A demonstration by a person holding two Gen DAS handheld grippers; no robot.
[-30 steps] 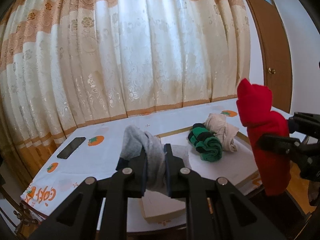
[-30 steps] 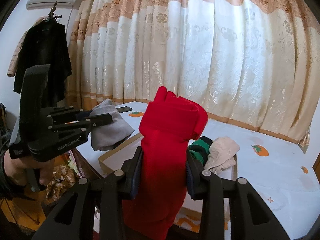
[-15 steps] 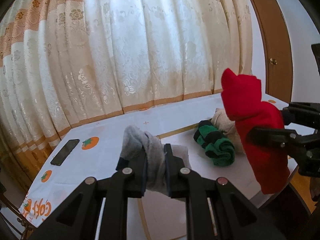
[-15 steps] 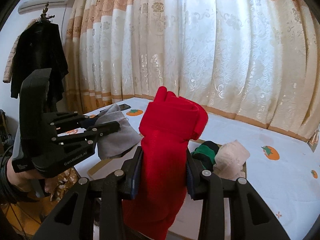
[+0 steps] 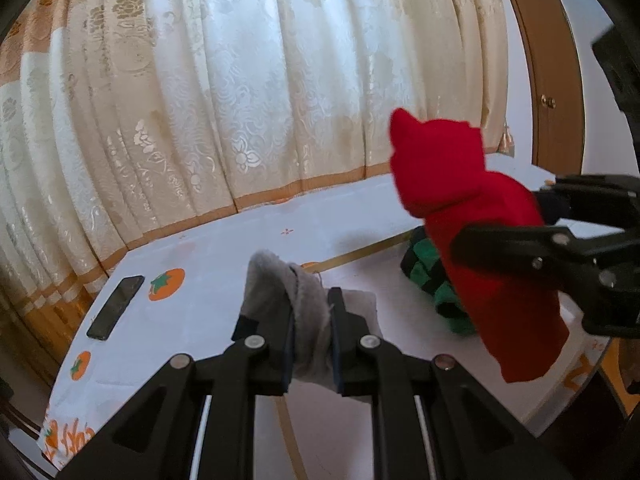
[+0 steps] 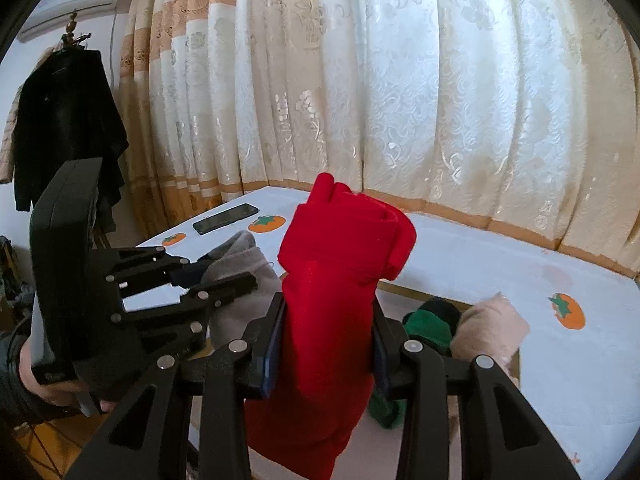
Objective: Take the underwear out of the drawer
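Left tongs [image 5: 310, 322] clamp a grey garment [image 5: 280, 280]; right tongs [image 6: 328, 340], just beside, grip a red garment [image 6: 340, 260] above the bench [image 6: 500, 264].

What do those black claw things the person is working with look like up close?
Both grippers, left and right, are matte black plastic linkages joined by silver rivets, ending in two flat, parallel fingers. The left one has a blocky black body with small, unreadable white lettering. A dark sleeve covers that wrist.
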